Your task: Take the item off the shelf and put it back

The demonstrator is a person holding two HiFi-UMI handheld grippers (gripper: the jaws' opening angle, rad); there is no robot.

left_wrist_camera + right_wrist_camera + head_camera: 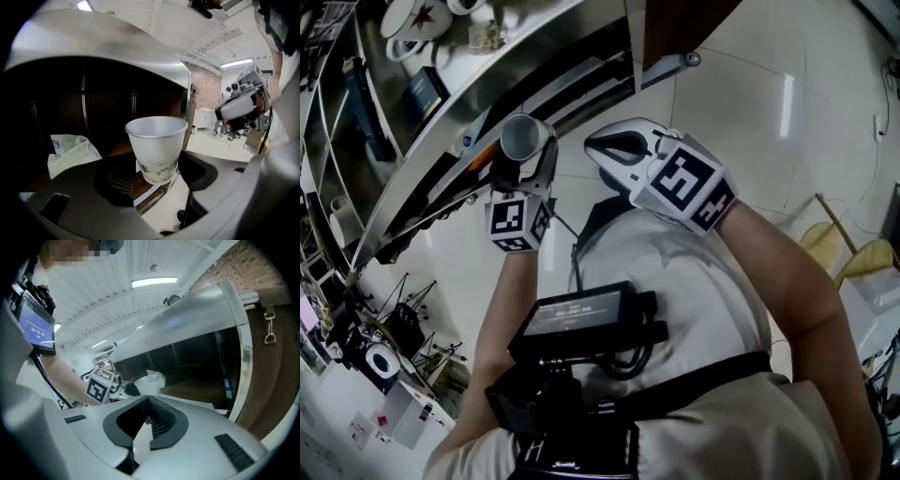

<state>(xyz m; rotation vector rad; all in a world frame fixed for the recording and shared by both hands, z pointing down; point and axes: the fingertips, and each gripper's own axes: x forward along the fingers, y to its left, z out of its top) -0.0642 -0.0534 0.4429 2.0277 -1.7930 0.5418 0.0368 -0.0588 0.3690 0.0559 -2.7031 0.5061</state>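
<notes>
Plastic cup [157, 143]: frosted white, upright, greenish print near its base. It is lifted off the shelf and sits just outside the shelf's front edge.
Cup contents: looks empty in the head view; from the side only the frosted wall shows.
Left hand-held gripper [525, 161]: jaws spread wide, pads pinching the cup low down on both sides.
Right hand-held gripper [149, 408]: jaws pressed together, holding nothing; beside the left one, not touching it.
Shelf [502, 80]: curved metal front lip, dark wooden inside.
On shelf: crumpled pale green-white packet [70, 152], behind and left of the cup, apart from it.
Edges: metal lip runs above the cup; the shelf board's front edge is just below and behind the cup's base.
Open room: glossy white floor [750, 103] lies under both grippers, with open space to the right, away from the shelf.
</notes>
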